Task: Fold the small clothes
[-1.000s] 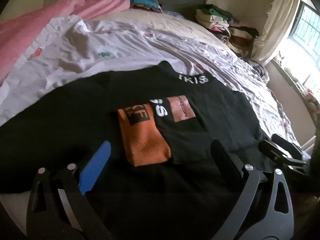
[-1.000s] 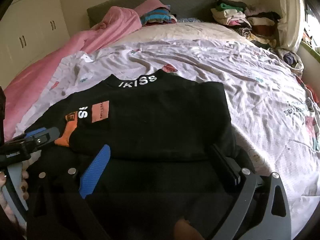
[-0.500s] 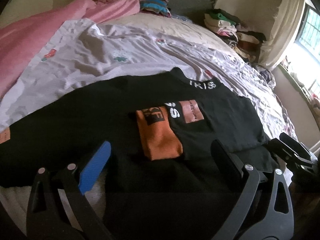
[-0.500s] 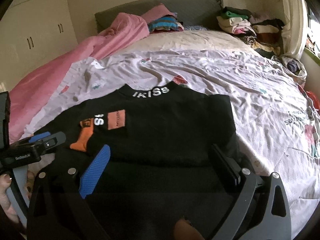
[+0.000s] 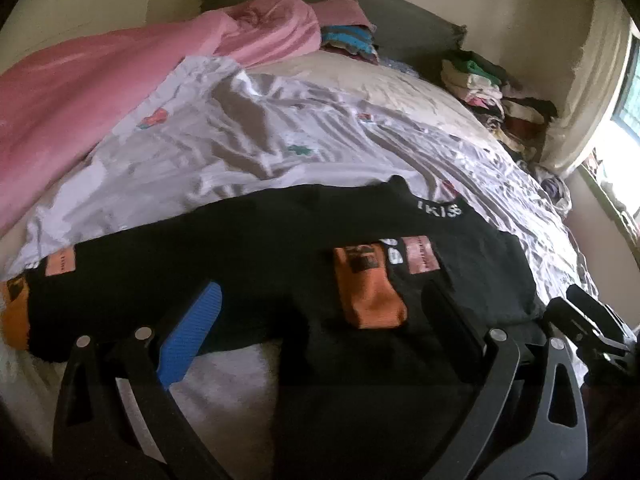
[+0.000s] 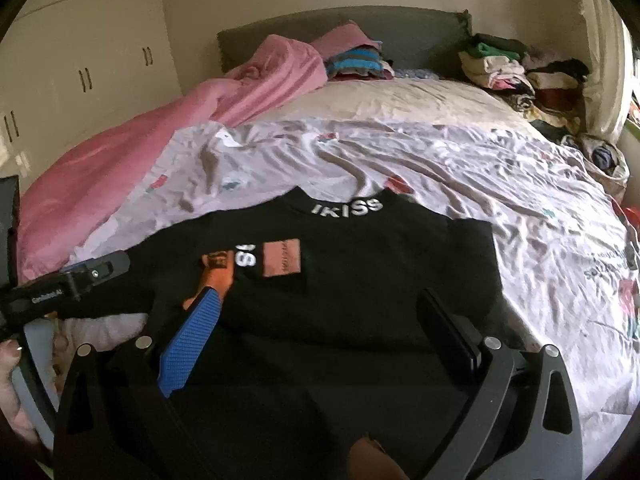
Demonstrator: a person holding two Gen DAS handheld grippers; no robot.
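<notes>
A black long-sleeved top [image 5: 240, 248] [image 6: 380, 272] lies flat on the bed, its collar printed "IKISS" [image 6: 347, 207] pointing away. One sleeve is folded across the chest, ending in an orange cuff [image 5: 370, 296] [image 6: 214, 280]. The other sleeve stretches out left to a second orange cuff [image 5: 14, 312]. My left gripper [image 5: 320, 316] hovers open over the hem's left part, holding nothing. Over the hem's right part my right gripper [image 6: 320, 324] is open and empty too. Each gripper shows at the edge of the other's view: the left gripper [image 6: 60, 288], the right gripper [image 5: 592, 328].
The bed has a crumpled white printed sheet [image 6: 500, 184], with a pink blanket [image 5: 80, 92] along the left side. Piles of folded clothes [image 6: 512, 68] sit at the headboard. A hand [image 6: 10, 384] holds the left gripper. Cupboards [image 6: 80, 60] stand left, a window right.
Both grippers have drawn back and up from the top. The left view has swung left, bringing the stretched-out sleeve and its cuff into sight. The top itself lies as before.
</notes>
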